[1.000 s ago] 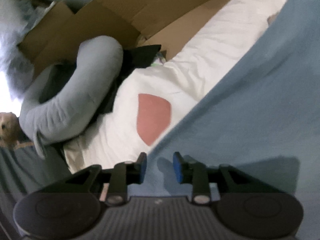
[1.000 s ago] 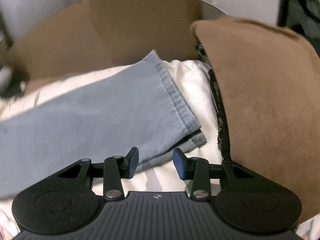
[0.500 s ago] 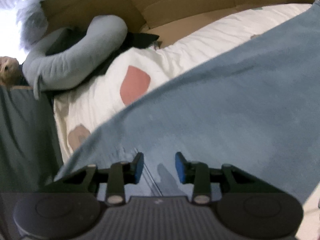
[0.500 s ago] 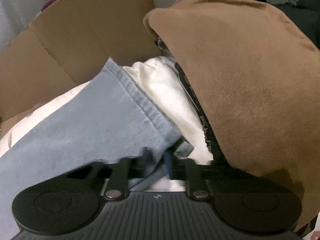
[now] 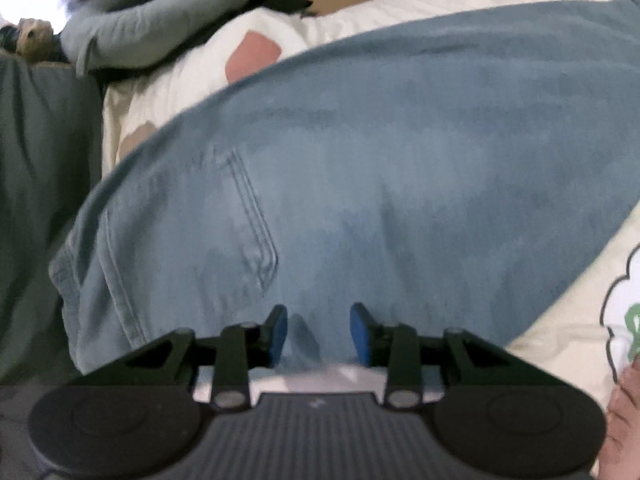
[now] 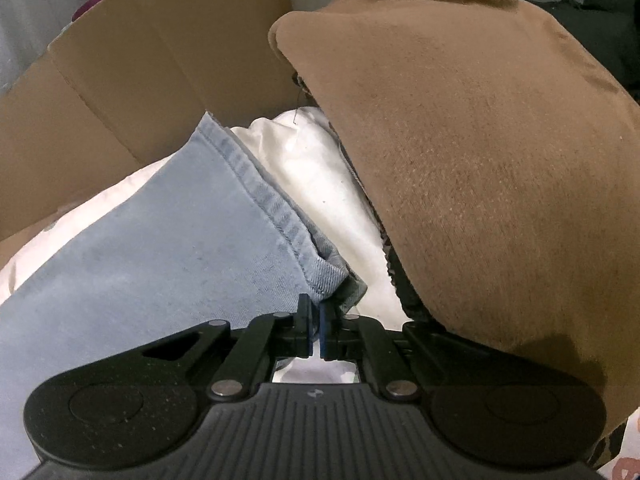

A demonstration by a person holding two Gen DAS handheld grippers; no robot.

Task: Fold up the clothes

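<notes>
surface: white bedding [image 5: 360,12] | on it: jeans [image 5: 400,160], brown cushion [image 6: 480,160], possibly leaning

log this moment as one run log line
step: fold jeans | right gripper: shut on leg hem | left gripper: open over seat, pocket ahead

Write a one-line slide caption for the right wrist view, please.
Right gripper shut on the hem corner of the blue jeans, on white bedding beside a brown cushion.
</notes>
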